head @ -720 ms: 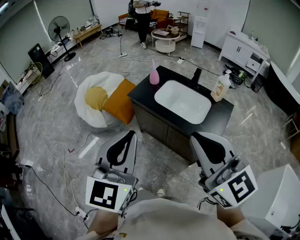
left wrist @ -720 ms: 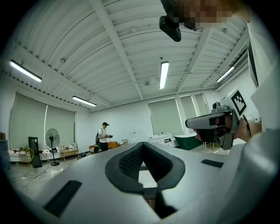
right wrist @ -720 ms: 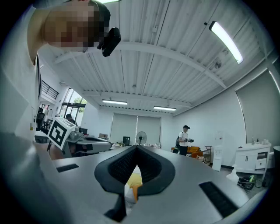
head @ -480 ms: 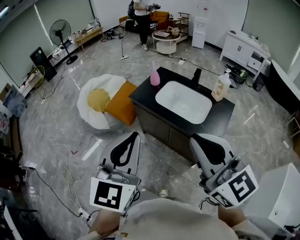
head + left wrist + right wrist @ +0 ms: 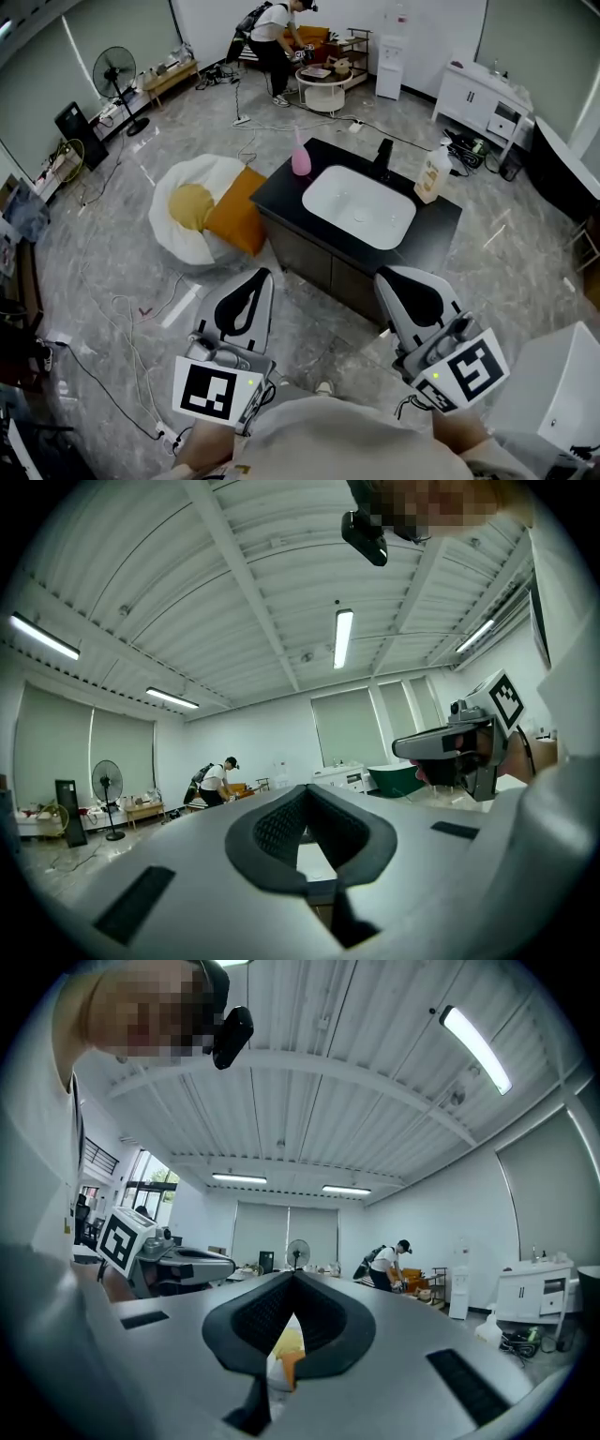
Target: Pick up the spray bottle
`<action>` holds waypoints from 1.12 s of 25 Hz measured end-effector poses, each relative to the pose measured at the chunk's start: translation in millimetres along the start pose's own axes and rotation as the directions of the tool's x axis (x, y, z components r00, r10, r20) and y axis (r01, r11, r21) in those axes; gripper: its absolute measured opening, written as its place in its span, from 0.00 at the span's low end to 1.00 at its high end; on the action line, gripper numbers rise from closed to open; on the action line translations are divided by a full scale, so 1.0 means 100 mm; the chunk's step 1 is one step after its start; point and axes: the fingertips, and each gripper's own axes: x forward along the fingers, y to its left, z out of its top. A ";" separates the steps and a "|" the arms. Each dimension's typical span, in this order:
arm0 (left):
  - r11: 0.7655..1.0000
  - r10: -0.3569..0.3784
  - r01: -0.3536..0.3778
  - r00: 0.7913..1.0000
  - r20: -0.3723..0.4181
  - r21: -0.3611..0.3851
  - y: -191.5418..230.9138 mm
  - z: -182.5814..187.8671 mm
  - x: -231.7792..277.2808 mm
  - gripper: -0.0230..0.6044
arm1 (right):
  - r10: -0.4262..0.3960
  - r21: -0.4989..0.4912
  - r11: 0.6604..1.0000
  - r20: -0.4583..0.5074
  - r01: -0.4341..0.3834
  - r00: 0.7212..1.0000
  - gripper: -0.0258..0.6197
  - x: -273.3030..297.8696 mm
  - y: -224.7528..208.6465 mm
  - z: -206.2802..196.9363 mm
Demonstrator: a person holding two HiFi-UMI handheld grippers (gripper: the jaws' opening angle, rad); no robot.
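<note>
A pink spray bottle (image 5: 300,155) stands upright on the far left corner of a black vanity counter (image 5: 281,187) with a white sink (image 5: 358,205). A pale bottle with an orange label (image 5: 432,174) stands at the counter's far right. My left gripper (image 5: 255,278) and right gripper (image 5: 392,277) are held low in front of the cabinet, well short of both bottles. Both are shut with nothing between the jaws. The left gripper view (image 5: 307,789) shows closed jaws with the sink past them. The right gripper view (image 5: 291,1274) shows closed jaws too.
A black faucet (image 5: 382,157) rises behind the sink. A white beanbag with orange cushions (image 5: 202,211) lies left of the cabinet. Cables trail over the floor (image 5: 122,309). A white box (image 5: 553,394) stands at the near right. A person (image 5: 267,42) bends over a round table far back.
Both grippers stay about where they were, shut. The person at the back has bent over the round table. The head view has shifted slightly.
</note>
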 end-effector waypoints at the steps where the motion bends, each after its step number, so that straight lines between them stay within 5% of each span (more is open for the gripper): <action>1: 1.000 0.000 0.000 1.000 0.002 0.009 0.01 -0.01 0.00 0.07 | -0.006 0.000 1.000 0.001 0.006 1.000 0.08 0.01 -0.01 0.00; 4: 1.000 0.007 -0.007 1.000 0.002 0.011 0.05 -0.02 -0.01 0.07 | -0.060 0.010 0.998 0.044 0.059 0.997 0.08 0.00 -0.08 0.07; 5: 1.000 0.012 -0.012 1.000 0.001 0.010 0.06 -0.03 -0.01 0.07 | -0.080 0.010 0.997 0.060 0.079 0.995 0.15 -0.01 -0.11 0.10; 7: 1.000 0.023 -0.023 1.000 0.001 0.008 0.10 -0.04 0.00 0.07 | -0.098 0.007 0.995 0.072 0.098 0.993 0.44 -0.01 -0.16 0.14; 8: 1.000 0.027 -0.027 1.000 0.002 0.007 0.13 -0.05 0.01 0.07 | -0.102 0.006 0.995 0.073 0.102 0.992 0.46 0.01 -0.18 0.14; 19: 1.000 0.016 -0.016 1.000 0.005 0.010 0.34 -0.24 0.29 0.07 | -0.124 -0.004 0.992 0.014 0.124 0.992 0.48 0.35 -0.40 -0.16; 28: 0.999 -0.024 0.024 1.000 0.012 -0.039 0.98 -0.48 0.90 0.07 | -0.138 -0.009 0.990 -0.032 0.138 0.990 0.48 1.23 -0.78 -0.44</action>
